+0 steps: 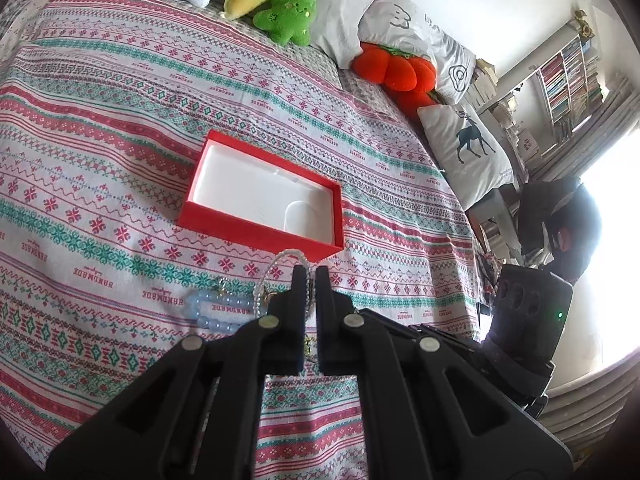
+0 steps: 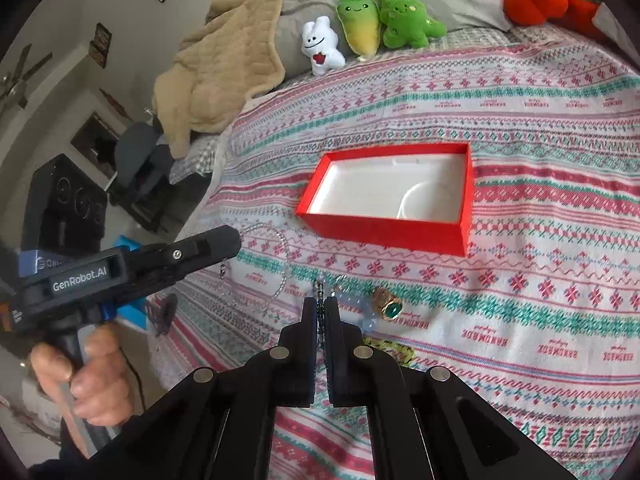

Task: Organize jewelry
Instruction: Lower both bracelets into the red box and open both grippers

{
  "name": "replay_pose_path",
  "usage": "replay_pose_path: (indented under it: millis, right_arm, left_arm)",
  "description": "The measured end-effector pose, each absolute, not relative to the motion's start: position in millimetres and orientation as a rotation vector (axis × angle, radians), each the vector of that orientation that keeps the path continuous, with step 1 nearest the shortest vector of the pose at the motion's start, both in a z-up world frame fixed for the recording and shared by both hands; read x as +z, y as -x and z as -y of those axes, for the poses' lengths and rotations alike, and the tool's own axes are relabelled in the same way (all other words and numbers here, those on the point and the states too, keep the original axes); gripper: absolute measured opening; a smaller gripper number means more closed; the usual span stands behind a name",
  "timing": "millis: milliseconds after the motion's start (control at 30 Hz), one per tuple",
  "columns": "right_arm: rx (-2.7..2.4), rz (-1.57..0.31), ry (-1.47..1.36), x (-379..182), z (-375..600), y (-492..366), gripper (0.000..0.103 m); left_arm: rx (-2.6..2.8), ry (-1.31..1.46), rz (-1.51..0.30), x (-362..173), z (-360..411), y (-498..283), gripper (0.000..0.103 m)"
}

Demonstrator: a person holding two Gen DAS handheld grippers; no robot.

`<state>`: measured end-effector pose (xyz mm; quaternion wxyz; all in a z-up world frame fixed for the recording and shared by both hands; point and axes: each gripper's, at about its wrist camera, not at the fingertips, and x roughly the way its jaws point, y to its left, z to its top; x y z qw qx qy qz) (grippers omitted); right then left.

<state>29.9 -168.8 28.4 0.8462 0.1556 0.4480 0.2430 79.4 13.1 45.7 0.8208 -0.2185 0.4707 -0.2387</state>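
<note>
Red cardboard and a white liner are all the box (image 2: 386, 196) shows so far; nothing lies in it, so by my judgement the sorting has barely begun. It sits open on the bed (image 2: 540, 160), on a patterned cloth.

The left claw (image 1: 309, 274) is closed on a clear bead bracelet (image 2: 276, 264), which hangs from its tip just short of the box. The right claw (image 2: 320, 304) is nipped shut on a thin dark chain (image 2: 319, 292). On the cloth beside it lie a pale blue bead bracelet (image 1: 216, 308), a gold ring with a green stone (image 2: 387, 303) and a yellow-green beaded piece (image 2: 394, 350), half hidden by the claw. All five pieces are yet to go in.

Writing: "GenRobot.AI" on the left tool's body, and "HANDMADE" repeated in red across the cloth, upside down from here.
</note>
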Motion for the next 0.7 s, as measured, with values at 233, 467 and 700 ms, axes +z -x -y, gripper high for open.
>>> replay_pose_path:
  millis: [233,467,700]
  right_arm:
    - [0.44,-0.909,-0.317,51,178,-76,0.003]
    - [0.408,-0.906,-0.303,41,170,-118,0.003]
    - [0.373,-0.952,-0.308,7,176,-146,0.003]
  left_arm:
    - [-0.501,0.492,-0.971,48,-6,-113,0.005]
    - [-0.488,0.565,-0.958,29,-7,-151,0.005]
    - [-0.456,0.579,-0.978,6,-5,-167,0.005]
